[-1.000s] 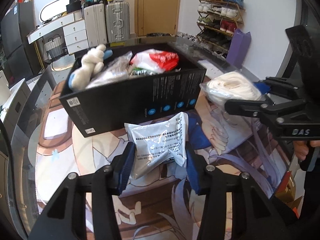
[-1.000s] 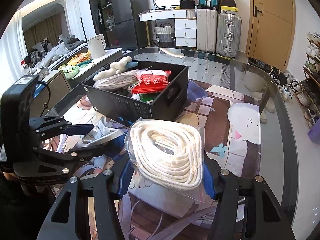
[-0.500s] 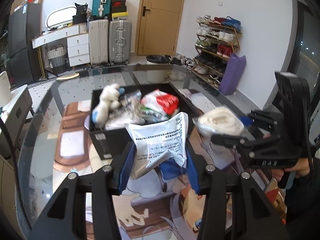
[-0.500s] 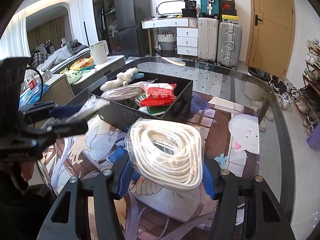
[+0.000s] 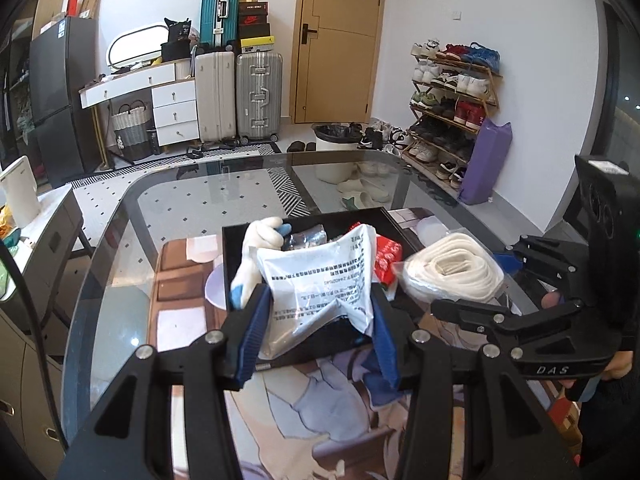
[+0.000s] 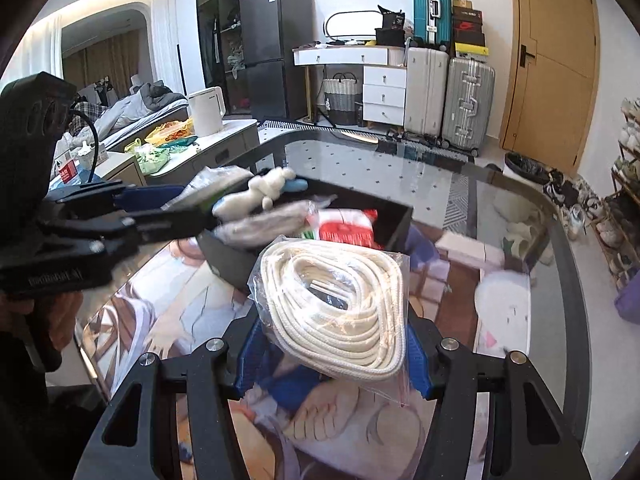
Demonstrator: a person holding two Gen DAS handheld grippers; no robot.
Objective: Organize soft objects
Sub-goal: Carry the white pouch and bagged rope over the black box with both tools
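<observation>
My left gripper [image 5: 316,332] is shut on a white plastic packet with printed text [image 5: 320,280], held up in front of the black box [image 5: 236,248]. The box holds a white plush toy [image 5: 260,236], a red packet [image 5: 386,256] and clear bags. My right gripper [image 6: 332,360] is shut on a bagged coil of white rope [image 6: 336,304], lifted above the table just before the box [image 6: 396,220]. In the left wrist view the rope coil [image 5: 452,268] hangs right of the box, with the right gripper [image 5: 472,280] around it. The left gripper [image 6: 200,204] shows blurred at the box's left.
The box stands on a glass table [image 5: 180,208] with a printed mat [image 6: 440,400]. A low cabinet with a white kettle [image 6: 206,114] is left of the table. Suitcases [image 5: 236,96], drawers, a door and a shoe rack [image 5: 452,100] line the far wall.
Both grippers have risen from the table with their loads. The white packet now hangs over the box's near side, and the rope coil has come up beside the box.
</observation>
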